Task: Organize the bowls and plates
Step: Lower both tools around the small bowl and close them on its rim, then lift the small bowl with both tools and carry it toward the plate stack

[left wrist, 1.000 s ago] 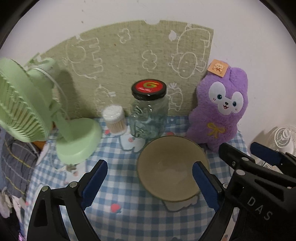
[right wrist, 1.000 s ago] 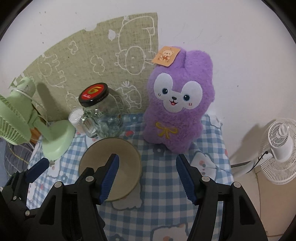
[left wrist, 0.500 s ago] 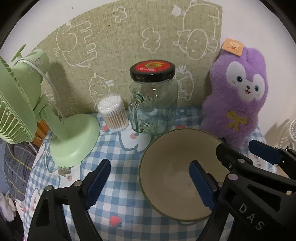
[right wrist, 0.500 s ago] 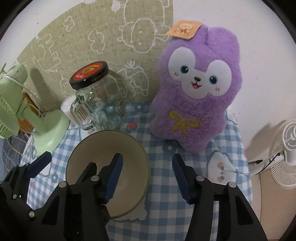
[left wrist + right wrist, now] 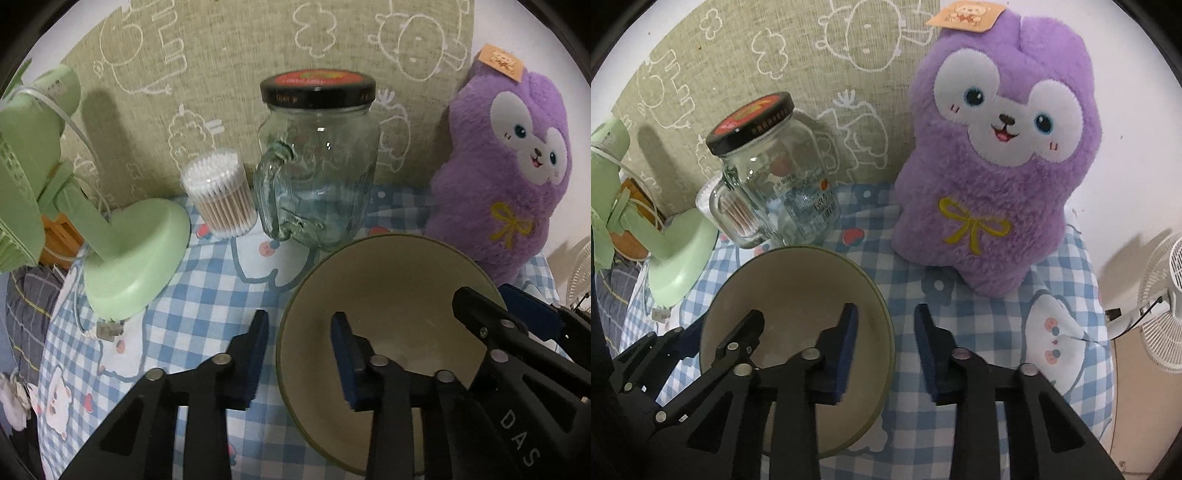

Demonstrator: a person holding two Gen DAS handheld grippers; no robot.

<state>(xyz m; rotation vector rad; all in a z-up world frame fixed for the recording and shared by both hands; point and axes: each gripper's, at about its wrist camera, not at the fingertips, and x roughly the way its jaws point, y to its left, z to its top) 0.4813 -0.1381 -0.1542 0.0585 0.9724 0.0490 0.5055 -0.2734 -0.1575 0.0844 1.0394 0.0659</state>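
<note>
Behind the bowl [image 5: 388,295] you're boxed in — the glass jar [image 5: 317,158] stands just beyond its far rim, the cotton swab tub [image 5: 221,192] beside the jar, and the purple plush [image 5: 993,147] fills the far right corner. To the left, the green fan [image 5: 122,251] takes up the edge of the tabletop [image 5: 207,295]. Your open ground is the checked cloth between fan base and bowl, and the strip right of the bowl before the plush — both clear for a tool.
</note>
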